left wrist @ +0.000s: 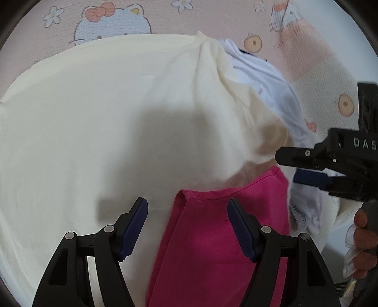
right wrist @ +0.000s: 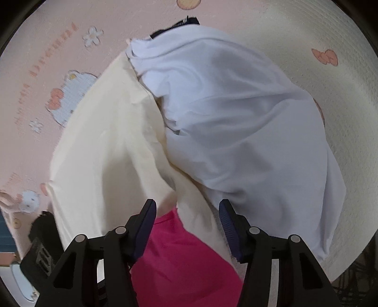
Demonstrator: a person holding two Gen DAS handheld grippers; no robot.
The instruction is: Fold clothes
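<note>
A large cream garment (left wrist: 94,118) lies spread over the mat. A bright pink garment (left wrist: 212,236) sticks out from under its near edge. A crumpled white garment (left wrist: 267,89) lies against its right side. My left gripper (left wrist: 187,202) hangs open over the pink garment's corner, with nothing pressed between its pads. My right gripper (left wrist: 285,166) comes in from the right at the cream garment's rumpled corner. In the right wrist view my right gripper (right wrist: 187,203) is open above the cream garment (right wrist: 106,153) and the pink garment (right wrist: 184,259), beside the white garment (right wrist: 236,118).
The clothes rest on a pink and cream mat (left wrist: 113,23) printed with cartoon cats and flowers. A dark navy item (right wrist: 186,22) peeks out behind the white garment. A person's hand (left wrist: 363,224) holds the right gripper's handle. The left gripper's body (right wrist: 40,248) shows at lower left.
</note>
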